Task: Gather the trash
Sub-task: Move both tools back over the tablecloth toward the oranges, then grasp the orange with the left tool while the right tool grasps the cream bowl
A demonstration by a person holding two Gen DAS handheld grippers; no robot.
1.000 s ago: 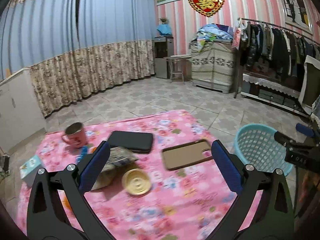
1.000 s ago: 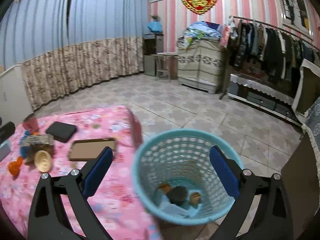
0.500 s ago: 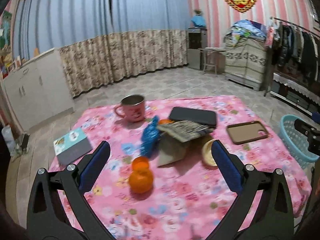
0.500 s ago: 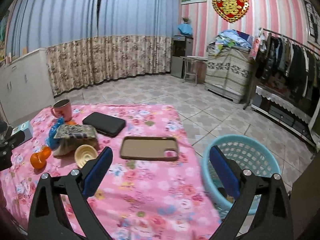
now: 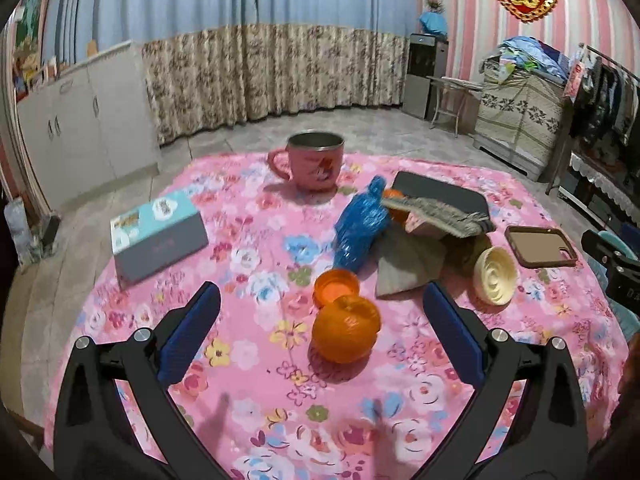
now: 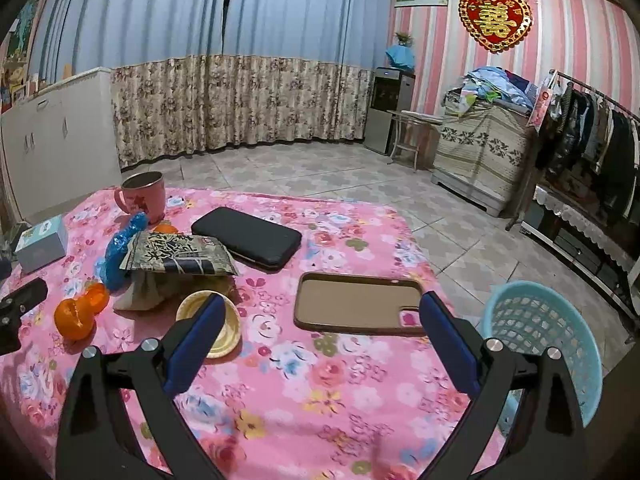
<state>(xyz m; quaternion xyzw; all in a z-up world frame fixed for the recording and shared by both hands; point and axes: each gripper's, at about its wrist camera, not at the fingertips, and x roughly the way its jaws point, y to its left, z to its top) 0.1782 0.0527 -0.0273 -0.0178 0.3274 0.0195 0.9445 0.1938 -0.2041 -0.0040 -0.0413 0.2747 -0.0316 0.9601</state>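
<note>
On the pink flowered tablecloth (image 5: 256, 352) lie an orange (image 5: 346, 334) with a peel piece (image 5: 335, 286), a blue crumpled plastic wrap (image 5: 360, 228), a printed snack wrapper (image 5: 434, 212) over crumpled paper (image 5: 408, 264), and a cream lid (image 5: 495, 276). My left gripper (image 5: 320, 312) is open just in front of the orange, holding nothing. My right gripper (image 6: 323, 312) is open and empty over the table's right part, with the cream lid (image 6: 231, 330) behind its left finger. The light blue basket (image 6: 536, 326) stands on the floor off the table's right edge.
A pink mug (image 5: 316, 160), a teal-topped box (image 5: 158, 232), a black wallet (image 6: 248, 242) and a brown phone case (image 6: 356, 304) also lie on the table. Tiled floor, curtains, a cabinet and a clothes rack (image 6: 592, 140) surround it.
The left gripper swung left and closed in on the orange. The right gripper moved from above the basket back over the table; the basket now sits at its right.
</note>
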